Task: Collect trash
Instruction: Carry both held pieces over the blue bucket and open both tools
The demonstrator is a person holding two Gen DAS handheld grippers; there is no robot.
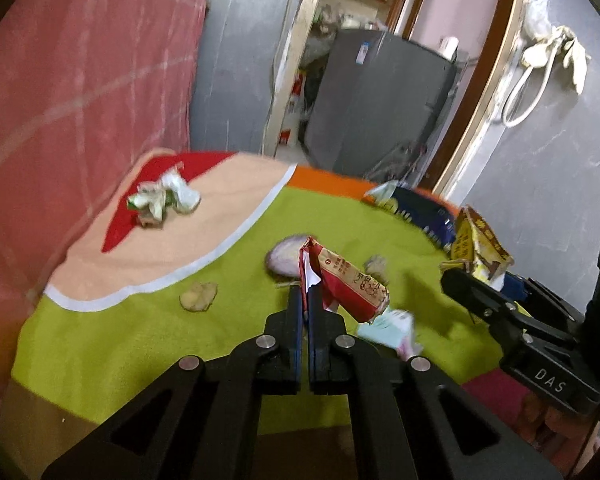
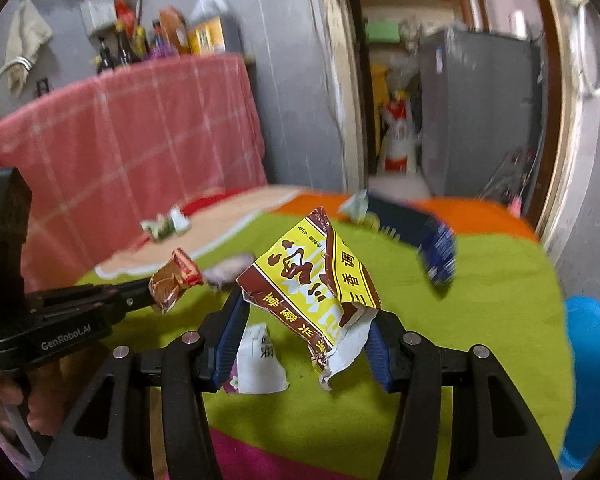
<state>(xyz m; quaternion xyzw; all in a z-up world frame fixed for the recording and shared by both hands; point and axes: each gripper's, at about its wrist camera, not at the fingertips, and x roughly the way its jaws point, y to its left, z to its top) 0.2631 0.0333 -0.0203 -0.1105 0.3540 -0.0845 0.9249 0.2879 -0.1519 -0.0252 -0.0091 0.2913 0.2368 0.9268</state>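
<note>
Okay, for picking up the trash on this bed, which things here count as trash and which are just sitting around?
Trash:
- red torn wrapper, in the shut left gripper
- yellow and brown torn packet, in the right gripper
- crumpled white and green wrapper
- dark blue packet
- white paper scrap
- onion piece

Lying about:
- green blanket
- blue plastic stool
- grey fridge

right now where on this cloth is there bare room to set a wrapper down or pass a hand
Free: the green cloth at the near left, below the white stripe and the potato peel; also the peach patch right of the crumpled white wrapper. Crowded: the middle by the onion peel and the far right by the blue packet.
</note>
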